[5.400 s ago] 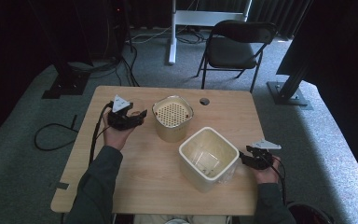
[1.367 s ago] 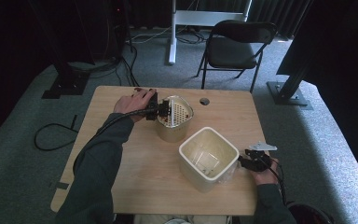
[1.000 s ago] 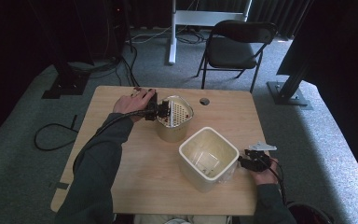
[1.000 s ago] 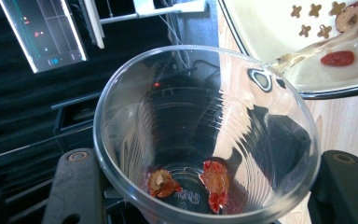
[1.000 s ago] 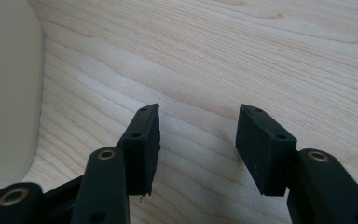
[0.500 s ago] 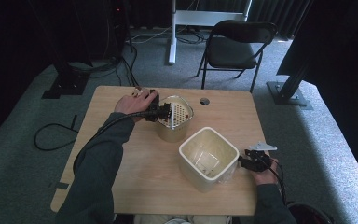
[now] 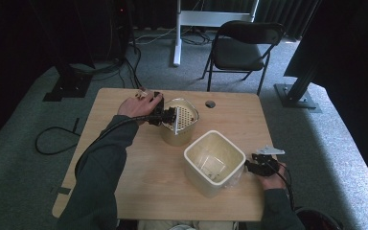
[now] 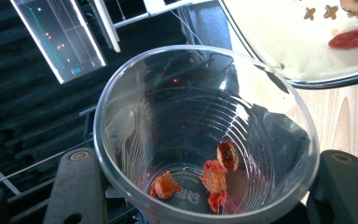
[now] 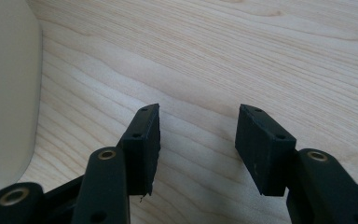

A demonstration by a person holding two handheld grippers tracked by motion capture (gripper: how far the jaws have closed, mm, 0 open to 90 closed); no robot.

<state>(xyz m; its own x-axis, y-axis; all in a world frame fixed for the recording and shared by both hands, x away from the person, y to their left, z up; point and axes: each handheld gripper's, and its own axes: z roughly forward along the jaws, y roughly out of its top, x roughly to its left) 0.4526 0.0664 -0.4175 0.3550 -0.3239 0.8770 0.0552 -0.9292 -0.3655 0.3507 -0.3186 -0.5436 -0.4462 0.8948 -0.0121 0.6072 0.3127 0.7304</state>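
Note:
My left gripper [image 7: 168,116] is shut on a clear plastic cup [image 8: 205,135], tipped on its side against the rim of a round cream pot with a perforated strainer insert [image 7: 181,120]. Several red fruit bits [image 8: 214,179] still lie near the cup's bottom. The strainer's pale surface [image 8: 303,51] is just past the cup mouth and carries a red piece [image 8: 348,38]. A square cream container [image 7: 214,162] stands at the front right of the table. Beside its right wall, my right gripper [image 7: 250,166] rests low over the wood, open and holding nothing [image 9: 198,140].
The wooden table [image 7: 124,158] has a cable hole [image 7: 210,104] near its far edge. The container wall [image 9: 4,93] is close to the right gripper's left jaw. A folding chair [image 7: 242,48] stands beyond the table, and a cable [image 7: 52,139] loops on the floor at the left.
My left gripper went from the table's left side to the strainer pot and has tilted the cup further over it. The right gripper has stayed put.

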